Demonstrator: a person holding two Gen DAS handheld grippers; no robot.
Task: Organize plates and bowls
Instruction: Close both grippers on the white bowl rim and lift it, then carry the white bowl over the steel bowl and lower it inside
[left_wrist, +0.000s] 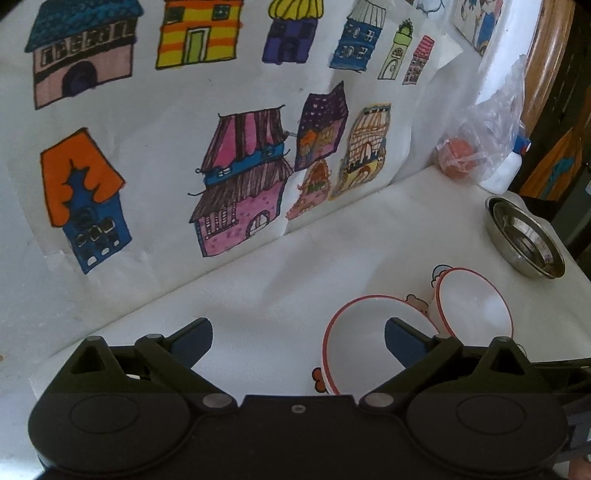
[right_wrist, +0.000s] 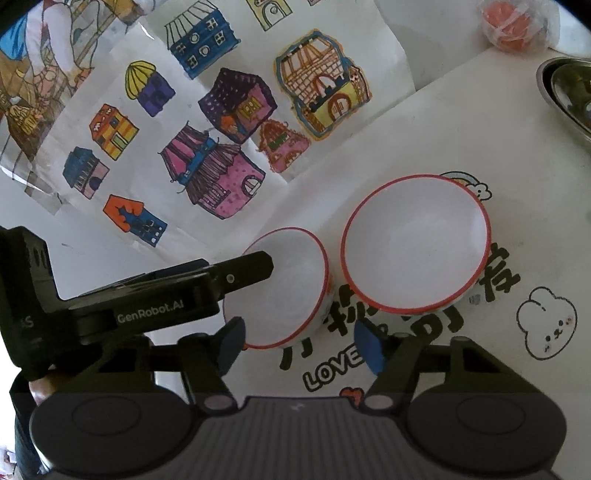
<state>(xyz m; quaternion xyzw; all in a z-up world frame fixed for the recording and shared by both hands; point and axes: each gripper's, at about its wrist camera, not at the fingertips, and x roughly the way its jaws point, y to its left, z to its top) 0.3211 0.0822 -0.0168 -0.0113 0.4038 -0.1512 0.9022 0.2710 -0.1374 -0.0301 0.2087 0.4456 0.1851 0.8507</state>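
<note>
"GenRobot.AI" on the left gripper (right_wrist: 255, 266); "LOVE" on the table cover (right_wrist: 498, 354).

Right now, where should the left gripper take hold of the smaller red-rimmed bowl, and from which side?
Grip the smaller red-rimmed bowl by its thin rim on the near edge facing the left gripper, one finger inside, one outside. It sits upright and open-topped, and the larger bowl crowds its far side, so the near edge looks clearest.
</note>
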